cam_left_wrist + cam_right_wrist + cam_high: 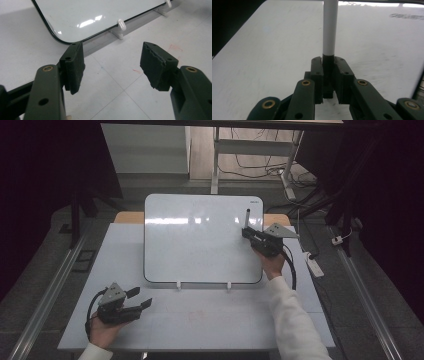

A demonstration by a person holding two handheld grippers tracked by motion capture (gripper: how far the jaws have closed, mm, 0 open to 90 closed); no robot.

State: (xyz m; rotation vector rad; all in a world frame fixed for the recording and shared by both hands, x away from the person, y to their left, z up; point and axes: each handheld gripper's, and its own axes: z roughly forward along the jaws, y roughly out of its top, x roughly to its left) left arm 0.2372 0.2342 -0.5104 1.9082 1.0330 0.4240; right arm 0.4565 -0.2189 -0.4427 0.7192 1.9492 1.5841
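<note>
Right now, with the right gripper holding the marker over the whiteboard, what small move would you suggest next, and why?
Probably tilt the marker so its far end meets the whiteboard. The right gripper is shut on it, the surface beneath looks unmarked, and whether the tip touches cannot be told. The left gripper rests open on the table.

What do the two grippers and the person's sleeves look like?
Both the left gripper and the right gripper are dark, with brass-coloured rivets, ridged black pads, a grey three-cornered plate on top and a black trailing cable. The sleeves are white.
</note>
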